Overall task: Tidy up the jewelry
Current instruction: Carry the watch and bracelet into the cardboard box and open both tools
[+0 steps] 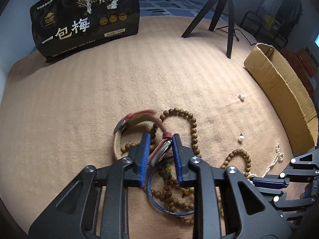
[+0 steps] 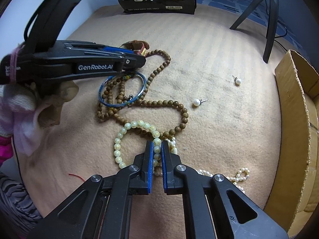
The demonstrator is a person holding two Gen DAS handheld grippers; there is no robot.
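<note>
In the left wrist view my left gripper point(image 1: 161, 139) is shut on a watch point(image 1: 162, 151) with a red woven strap, its case pinched between the blue pads. The watch lies on a long brown wooden bead necklace point(image 1: 192, 123) and beside a blue bangle point(image 1: 151, 197). In the right wrist view my right gripper point(image 2: 157, 143) is shut on a pale cream bead bracelet point(image 2: 140, 122), with beads squeezed between its pads. Two pearl earrings point(image 2: 196, 102) point(image 2: 238, 81) lie apart on the beige blanket. A pearl strand point(image 2: 242, 176) trails to the right of the right gripper.
An open cardboard box point(image 2: 295, 109) stands along the right edge of the blanket. A black printed bag point(image 1: 85, 20) stands at the back left, and a black tripod point(image 1: 221, 4) at the back right. A gloved hand point(image 2: 20, 103) holds the left gripper.
</note>
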